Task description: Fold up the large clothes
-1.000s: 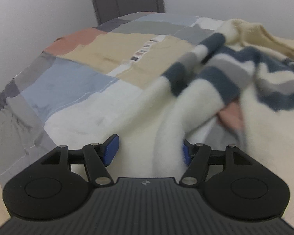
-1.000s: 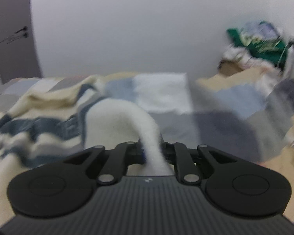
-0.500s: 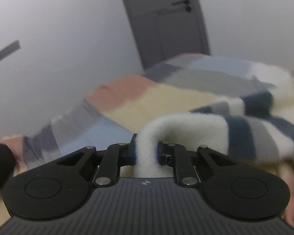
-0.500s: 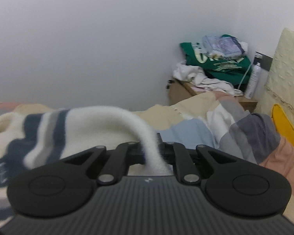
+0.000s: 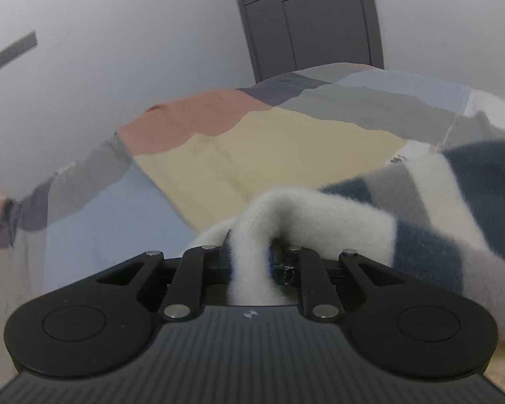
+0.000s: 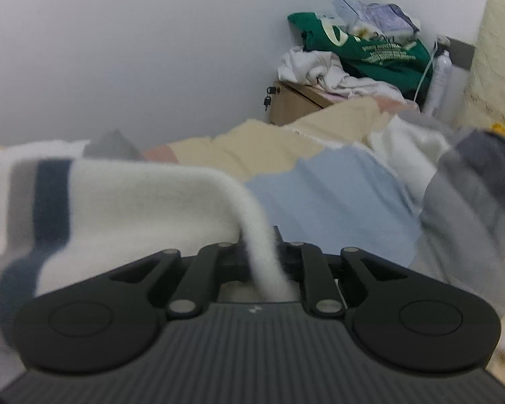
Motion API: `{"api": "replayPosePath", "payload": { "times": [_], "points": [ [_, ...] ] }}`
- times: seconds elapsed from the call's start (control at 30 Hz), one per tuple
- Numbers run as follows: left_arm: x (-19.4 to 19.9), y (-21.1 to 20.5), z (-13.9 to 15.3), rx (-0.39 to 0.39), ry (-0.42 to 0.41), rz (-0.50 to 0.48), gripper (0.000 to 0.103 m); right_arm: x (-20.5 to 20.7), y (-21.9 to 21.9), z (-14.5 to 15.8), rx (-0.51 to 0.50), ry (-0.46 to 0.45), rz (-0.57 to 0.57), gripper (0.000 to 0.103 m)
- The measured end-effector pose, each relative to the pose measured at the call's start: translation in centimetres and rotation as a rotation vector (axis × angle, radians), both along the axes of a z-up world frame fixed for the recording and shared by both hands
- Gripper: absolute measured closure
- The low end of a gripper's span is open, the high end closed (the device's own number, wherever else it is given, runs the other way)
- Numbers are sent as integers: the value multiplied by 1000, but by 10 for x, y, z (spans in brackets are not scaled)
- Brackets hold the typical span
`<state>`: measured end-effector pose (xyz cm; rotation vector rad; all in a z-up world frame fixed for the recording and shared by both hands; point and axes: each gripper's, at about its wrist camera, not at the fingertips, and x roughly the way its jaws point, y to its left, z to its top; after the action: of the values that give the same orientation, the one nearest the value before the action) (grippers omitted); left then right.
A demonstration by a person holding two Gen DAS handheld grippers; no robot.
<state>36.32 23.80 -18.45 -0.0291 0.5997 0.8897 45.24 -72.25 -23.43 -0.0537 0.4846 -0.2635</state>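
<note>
A fuzzy cream sweater with navy and grey stripes [image 5: 404, 208] is held up over a bed. My left gripper [image 5: 250, 262] is shut on a cream edge of it, and the cloth trails off to the right. My right gripper [image 6: 262, 259] is shut on another cream edge of the same sweater [image 6: 118, 202], which stretches away to the left. The fingertips of both grippers are hidden by the cloth.
The bed carries a patchwork cover [image 5: 269, 148] in beige, blue, grey and pink. A dark grey door [image 5: 306, 17] stands behind it. In the right wrist view, a wooden nightstand [image 6: 299, 101] holds a heap of clothes [image 6: 360, 50], with a white bottle [image 6: 441, 80] beside.
One second ago my left gripper was open at the sweater's edge. It has shut on the cloth. Both grippers have lifted, raising the sweater off the bed.
</note>
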Motion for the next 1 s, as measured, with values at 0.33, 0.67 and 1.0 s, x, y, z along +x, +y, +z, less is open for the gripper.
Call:
{"api": "replayPosePath", "payload": {
  "times": [0.33, 0.67, 1.0],
  "points": [
    [-34, 6, 19, -202, -43, -70, 43, -42, 0, 15, 145, -132, -70, 22],
    [-115, -54, 61, -415, -149, -234, 42, -145, 49, 31, 275, -93, 79, 19],
    [-186, -142, 80, -467, -140, -506, 42, -259, 134, 56, 304, -7, 410, 19]
  ]
}}
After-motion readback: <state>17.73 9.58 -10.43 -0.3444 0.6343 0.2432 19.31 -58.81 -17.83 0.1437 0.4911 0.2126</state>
